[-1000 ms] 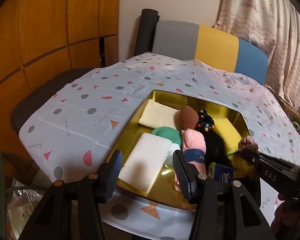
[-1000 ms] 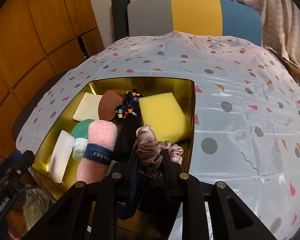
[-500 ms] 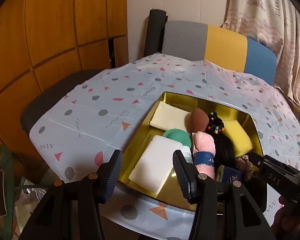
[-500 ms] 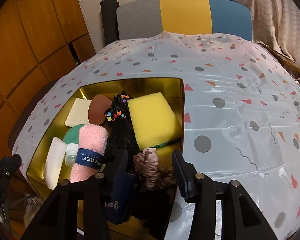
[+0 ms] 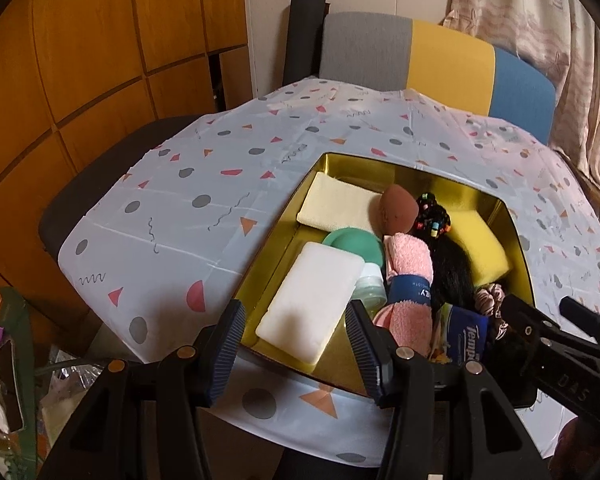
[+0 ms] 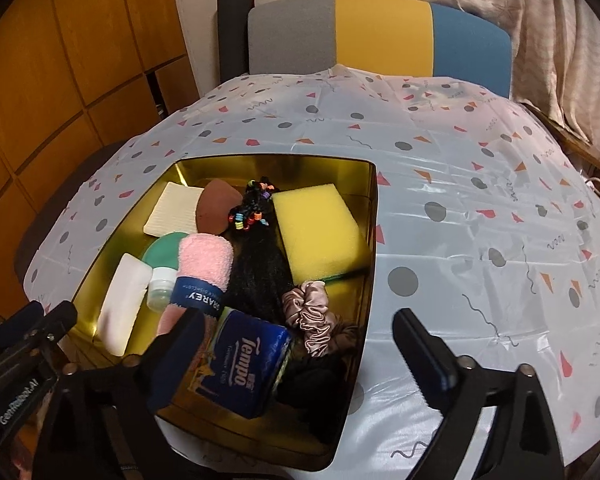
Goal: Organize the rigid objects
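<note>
Both grippers, left [image 5: 296,346] and right [image 6: 296,354], hang wide open and empty over the near edge of the gold tray [image 6: 268,168], which holds a scrunchie [image 6: 310,316], tissue pack [image 6: 242,364], pink towel [image 6: 202,268], yellow sponge [image 6: 320,228] and white block [image 5: 312,300].

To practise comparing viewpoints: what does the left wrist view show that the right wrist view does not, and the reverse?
Only the left wrist view shows the clutter on the floor at lower left and the whole top face of the white block.

Only the right wrist view shows the full front of the blue Tempo tissue pack, the dark item beside it, and the bare cloth right of the tray.

Both show the gold tray, yellow sponge, pink rolled towel, brown sponge, scrunchie, and the striped chair back. Both grippers, left and right, stand open.
</note>
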The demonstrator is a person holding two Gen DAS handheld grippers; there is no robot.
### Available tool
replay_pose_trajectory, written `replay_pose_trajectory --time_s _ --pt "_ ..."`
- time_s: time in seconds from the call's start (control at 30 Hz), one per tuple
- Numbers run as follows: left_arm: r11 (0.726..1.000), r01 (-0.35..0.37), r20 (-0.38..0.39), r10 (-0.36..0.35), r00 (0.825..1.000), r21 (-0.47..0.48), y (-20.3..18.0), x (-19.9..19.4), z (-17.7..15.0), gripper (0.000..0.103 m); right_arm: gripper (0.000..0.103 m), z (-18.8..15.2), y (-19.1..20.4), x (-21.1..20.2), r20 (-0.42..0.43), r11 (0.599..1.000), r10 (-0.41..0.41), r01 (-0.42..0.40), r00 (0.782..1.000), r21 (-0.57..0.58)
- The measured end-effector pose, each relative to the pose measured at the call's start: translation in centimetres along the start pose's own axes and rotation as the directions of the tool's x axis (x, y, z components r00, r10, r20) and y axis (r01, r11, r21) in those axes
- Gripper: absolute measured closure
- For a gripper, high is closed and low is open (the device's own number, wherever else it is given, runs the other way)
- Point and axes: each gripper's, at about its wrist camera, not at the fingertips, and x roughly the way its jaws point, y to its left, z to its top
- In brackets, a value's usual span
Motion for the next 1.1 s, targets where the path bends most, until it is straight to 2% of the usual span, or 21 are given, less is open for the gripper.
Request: replay_pose_trajectory --time_s 0.1,0.23,0.4,0.57,0.67,0.83,1.1 --pt "1.000 0.001 -0.020 -0.001 1.000 -0.003 0.1 -0.1 0.2 0.050 0.000 0.3 0.3 -0.6 0.003 1.000 -0.018 0.018 1.000 0.000" --pt "0.999 0.001 -0.043 -0.003 0.999 -0.033 0.7 -0.3 0.9 0.050 0.000 0.8 0.8 -1.4 -0.002 0.999 -0.038 0.038 0.999 0.006" --pt "0.996 -0.018 -0.069 0.012 0.998 -0.083 1.3 -0.3 2.1 0.050 0.000 1.4 1.4 -2.4 0.012 0.993 -0.116 0.116 0.993 0.014" --pt "0.998 -0.019 -0.057 0.015 0.998 -0.062 1.1 -1.0 2.6 0.050 0.000 2.4 1.3 -3.3 0.021 0.980 -0.192 0.191 0.981 0.060" --pt "0.999 -0.032 -0.042 0.030 0.999 -0.043 0.9 -1.5 2.7 0.050 0.000 2.5 1.6 -3.8 0.043 0.982 -0.181 0.178 0.982 0.065" --pt "0.998 0.042 -0.044 -0.043 0.998 -0.039 0.6 -1.7 2.7 0.050 0.000 1.9 2.2 -3.3 0.023 0.984 -0.175 0.174 0.984 0.042" --pt "0.998 0.059 -0.038 -0.059 0.998 -0.014 -0.2 -2.0 2.5 0.050 0.000 1.8 1.5 -3.3 0.020 0.982 -0.178 0.176 0.984 0.068"
